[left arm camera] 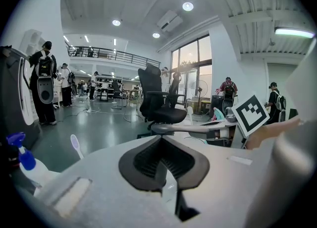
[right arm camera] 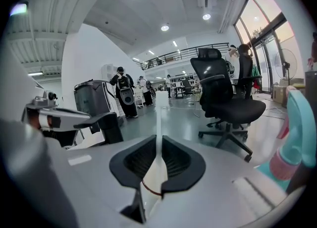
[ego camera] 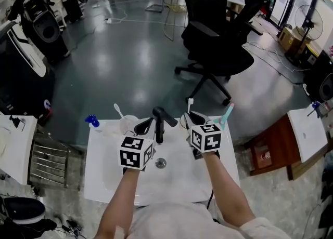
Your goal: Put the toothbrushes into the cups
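Observation:
My right gripper (ego camera: 194, 118) (right arm camera: 158, 145) is shut on a white toothbrush (ego camera: 190, 106) (right arm camera: 159, 123), which stands upright between the pads with its head on top. It sits at the sink's back rim, right of the black faucet (ego camera: 158, 123). My left gripper (ego camera: 144, 127) (left arm camera: 162, 145) is shut with nothing between its jaws, just left of the faucet. A pale cup (ego camera: 128, 124) at the back left holds a toothbrush with a light head (ego camera: 118, 110) (left arm camera: 75, 145). A teal and pink toothbrush (ego camera: 227, 114) (right arm camera: 296, 142) stands right of my right gripper, its base hidden.
The white sink (ego camera: 104, 181) has a drain (ego camera: 161, 163) in its middle. A blue-topped spray bottle (ego camera: 92, 121) (left arm camera: 20, 158) stands at its back left corner. A black office chair (ego camera: 218, 40) is on the floor beyond. A metal rack (ego camera: 49, 160) is at the left.

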The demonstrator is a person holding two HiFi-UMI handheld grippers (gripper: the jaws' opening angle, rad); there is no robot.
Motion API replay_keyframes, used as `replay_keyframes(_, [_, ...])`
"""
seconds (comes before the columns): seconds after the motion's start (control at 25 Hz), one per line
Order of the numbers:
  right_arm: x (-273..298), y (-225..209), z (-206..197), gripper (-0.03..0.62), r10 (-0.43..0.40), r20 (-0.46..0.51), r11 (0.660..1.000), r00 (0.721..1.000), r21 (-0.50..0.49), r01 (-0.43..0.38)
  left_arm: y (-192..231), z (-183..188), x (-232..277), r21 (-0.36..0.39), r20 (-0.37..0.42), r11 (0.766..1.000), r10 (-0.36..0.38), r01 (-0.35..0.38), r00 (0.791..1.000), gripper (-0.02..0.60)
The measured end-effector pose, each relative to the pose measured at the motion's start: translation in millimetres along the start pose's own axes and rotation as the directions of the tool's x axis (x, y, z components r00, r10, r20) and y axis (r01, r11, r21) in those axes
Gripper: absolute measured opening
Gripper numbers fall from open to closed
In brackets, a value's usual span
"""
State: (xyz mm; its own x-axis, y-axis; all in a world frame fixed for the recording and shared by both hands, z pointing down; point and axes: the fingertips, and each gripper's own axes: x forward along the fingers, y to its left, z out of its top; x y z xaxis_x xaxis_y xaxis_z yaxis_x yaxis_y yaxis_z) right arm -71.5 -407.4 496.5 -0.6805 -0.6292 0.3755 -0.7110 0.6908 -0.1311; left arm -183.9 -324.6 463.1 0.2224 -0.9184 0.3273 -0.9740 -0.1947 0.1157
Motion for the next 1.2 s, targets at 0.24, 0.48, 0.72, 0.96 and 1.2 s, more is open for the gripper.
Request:
replay_keyframes(0.24, [4.2,-1.9,-14.8,0.038,-0.01,-0.031,1.0,0.999,-0.013,0.009,0.4,-2.8,1.7,0.002,-0.008,1.0,-0.003,0.003,1.0,0.006])
replay_keyframes(0.48, [4.8,-1.4,-17.2,0.038,-0.017,-0.035,1.0,0.999,-0.018,0.017,1.4,-4.2,1.1,0.001,-0.014,1.0,-0.005,0.005,1.0,0.006])
replay_keyframes(0.72, [4.4,-2.4,-21.6,0.04,-0.043,-0.047,0.999,0.998,-0.029,0.042,0.7,-5.6,0.6,0.002,-0.016,1.0,-0.012,0.012,1.0,0.006])
replay_keyframes(0.96, [3.7,-1.6,-24.7,0.045,-0.054,-0.056,0.998,0.997,-0.026,0.053,2.5,-5.8,-2.8,0.003,-0.013,1.0,-0.012,0.012,1.0,0.006])
replay_keyframes(1.2, [3.3,0.3,-27.4,0.05,-0.062,-0.065,0.998,0.996,-0.021,0.061,4.5,-5.8,-5.8,0.004,-0.011,1.0,-0.015,0.015,1.0,0.006])
